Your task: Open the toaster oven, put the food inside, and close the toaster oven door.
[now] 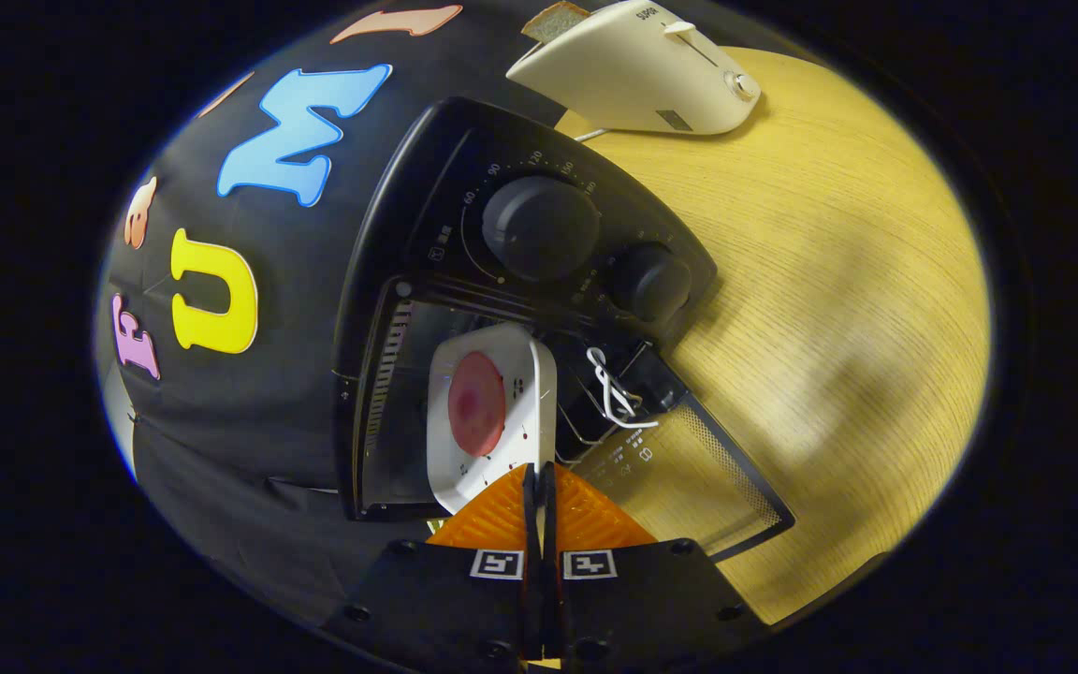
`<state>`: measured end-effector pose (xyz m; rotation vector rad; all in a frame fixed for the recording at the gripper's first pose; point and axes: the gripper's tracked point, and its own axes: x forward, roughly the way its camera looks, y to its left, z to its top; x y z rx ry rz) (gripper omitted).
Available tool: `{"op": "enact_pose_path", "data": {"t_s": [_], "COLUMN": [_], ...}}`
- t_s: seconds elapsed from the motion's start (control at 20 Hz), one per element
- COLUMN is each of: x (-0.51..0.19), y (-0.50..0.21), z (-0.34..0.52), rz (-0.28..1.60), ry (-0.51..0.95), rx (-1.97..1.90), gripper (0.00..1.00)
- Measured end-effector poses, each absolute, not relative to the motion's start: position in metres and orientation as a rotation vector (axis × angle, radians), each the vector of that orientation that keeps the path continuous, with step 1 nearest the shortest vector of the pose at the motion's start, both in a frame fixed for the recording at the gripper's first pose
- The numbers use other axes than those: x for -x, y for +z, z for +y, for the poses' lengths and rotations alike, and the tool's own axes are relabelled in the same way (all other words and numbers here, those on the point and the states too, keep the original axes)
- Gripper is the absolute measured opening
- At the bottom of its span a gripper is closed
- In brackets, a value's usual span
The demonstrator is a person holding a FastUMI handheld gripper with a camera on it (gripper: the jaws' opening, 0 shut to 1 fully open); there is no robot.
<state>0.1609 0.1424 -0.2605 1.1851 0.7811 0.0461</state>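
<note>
A black toaster oven (502,309) stands against the dark cloth wall on a pale wood worktop (829,309), seen tilted. In its open cavity sits a white tray (530,412) carrying a round red piece of food (476,403). The tool (540,487) has its fingers pressed close together, clamped on the tray's near edge. Right of the cavity, the oven's glass door (698,477) lies folded down. Above are two dark knobs (541,227). Beyond the oven stands a cream toaster (642,75) with bread in it
</note>
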Motion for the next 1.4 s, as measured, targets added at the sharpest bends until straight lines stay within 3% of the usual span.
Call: {"op": "enact_pose_path", "data": {"t_s": [0.55,0.7,0.85,0.95,1.0,1.15,1.4], "x": [-0.208,-0.207,-0.199,-0.186,-0.179,-0.155,-0.108], "y": [-0.264,-0.246,-0.234,-0.227,-0.222,-0.220,-0.221], "z": [0.168,0.171,0.185,0.189,0.190,0.197,0.201], "rz": [0.707,0.662,0.666,0.669,0.665,0.712,0.781], "ry": [-0.043,-0.003,0.056,0.091,0.106,0.155,0.236], "rx": [-1.277,-1.304,-1.328,-1.311,-1.294,-1.236,-1.093], "gripper": [0.03,0.09,0.28,0.55,0.60,0.97,0.98]}}
